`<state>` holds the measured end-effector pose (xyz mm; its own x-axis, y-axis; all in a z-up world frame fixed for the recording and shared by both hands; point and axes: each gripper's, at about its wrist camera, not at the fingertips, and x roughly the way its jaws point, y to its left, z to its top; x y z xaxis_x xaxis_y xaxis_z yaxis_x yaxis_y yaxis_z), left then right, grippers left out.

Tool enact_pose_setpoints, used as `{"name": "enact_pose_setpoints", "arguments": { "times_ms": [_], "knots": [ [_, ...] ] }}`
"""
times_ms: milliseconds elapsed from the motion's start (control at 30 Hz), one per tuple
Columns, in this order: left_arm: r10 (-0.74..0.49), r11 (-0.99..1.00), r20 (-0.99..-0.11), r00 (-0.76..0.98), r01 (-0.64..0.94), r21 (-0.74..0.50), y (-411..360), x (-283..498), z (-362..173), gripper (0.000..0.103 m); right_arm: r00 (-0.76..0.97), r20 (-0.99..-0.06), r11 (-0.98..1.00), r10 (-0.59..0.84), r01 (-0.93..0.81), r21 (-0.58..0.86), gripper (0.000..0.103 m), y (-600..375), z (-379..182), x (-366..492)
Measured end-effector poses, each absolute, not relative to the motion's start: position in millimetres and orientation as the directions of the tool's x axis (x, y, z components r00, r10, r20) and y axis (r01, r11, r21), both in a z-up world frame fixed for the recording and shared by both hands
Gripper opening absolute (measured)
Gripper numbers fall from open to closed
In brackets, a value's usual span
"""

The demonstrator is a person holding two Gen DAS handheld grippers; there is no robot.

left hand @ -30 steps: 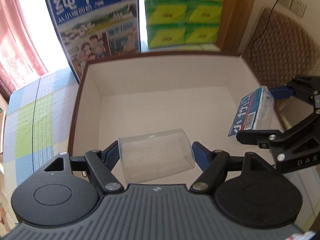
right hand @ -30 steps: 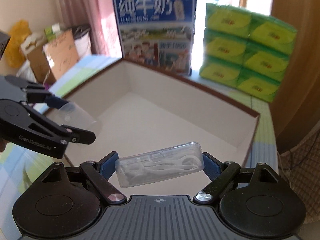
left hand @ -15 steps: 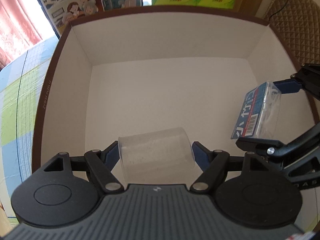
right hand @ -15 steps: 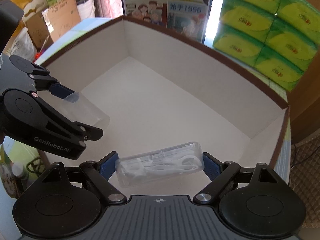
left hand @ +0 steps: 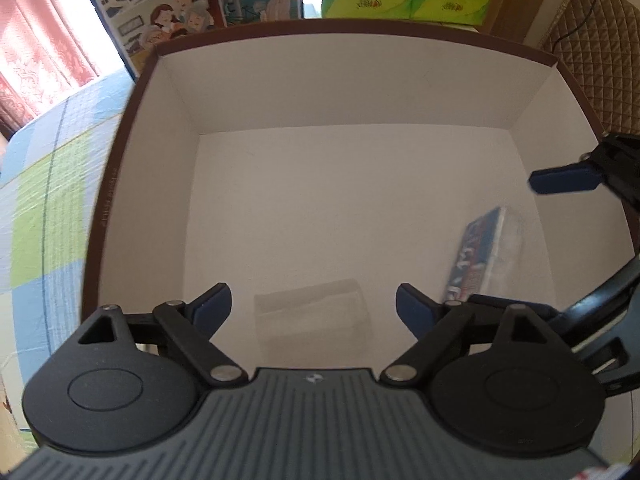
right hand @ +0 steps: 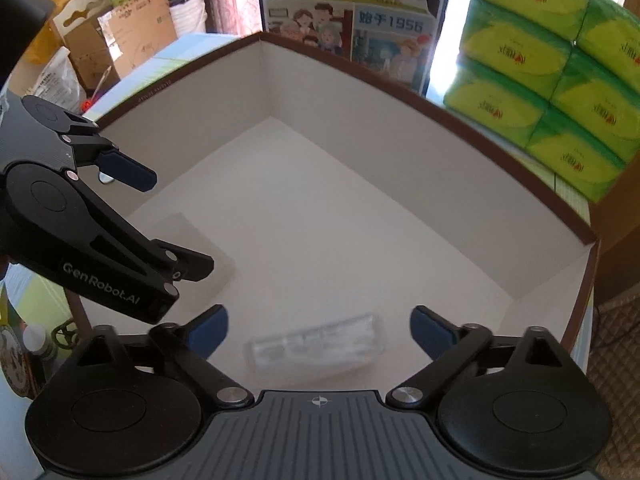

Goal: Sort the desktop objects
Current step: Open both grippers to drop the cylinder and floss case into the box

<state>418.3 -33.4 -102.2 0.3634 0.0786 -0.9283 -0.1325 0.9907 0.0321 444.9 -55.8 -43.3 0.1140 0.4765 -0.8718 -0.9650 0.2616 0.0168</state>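
Hovering over the brown-rimmed white box (left hand: 120, 184), the left gripper (left hand: 314, 308) has its jaws spread wide and grips nothing; the clear plastic cup (left hand: 314, 316) shows blurred between its fingers, touching neither. Alongside, the right gripper (right hand: 318, 328) is equally wide and empty, with the clear floss-pick case (right hand: 316, 346) blurred between its fingers, near the box's right wall.

The illustrated blue carton (right hand: 352, 28) standing behind the brown-rimmed box (right hand: 440, 108) reads "始于1956". The left gripper (right hand: 156, 220), seen from the right wrist camera, carries "GenRobot.AI" in white on its black arm. Print on the green packs (right hand: 552, 80) beside the carton is too small to read.
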Motion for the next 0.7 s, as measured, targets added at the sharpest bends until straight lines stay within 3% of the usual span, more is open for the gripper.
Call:
{"name": "enact_pose_setpoints", "arguments": {
  "times_ms": [700],
  "knots": [
    [0.121, 0.984, -0.896, 0.427, -0.17, 0.052, -32, 373, -49, 0.091, 0.134, -0.843, 0.312, 0.522, -0.949, 0.043, 0.101, -90, -4, 439]
  ]
}}
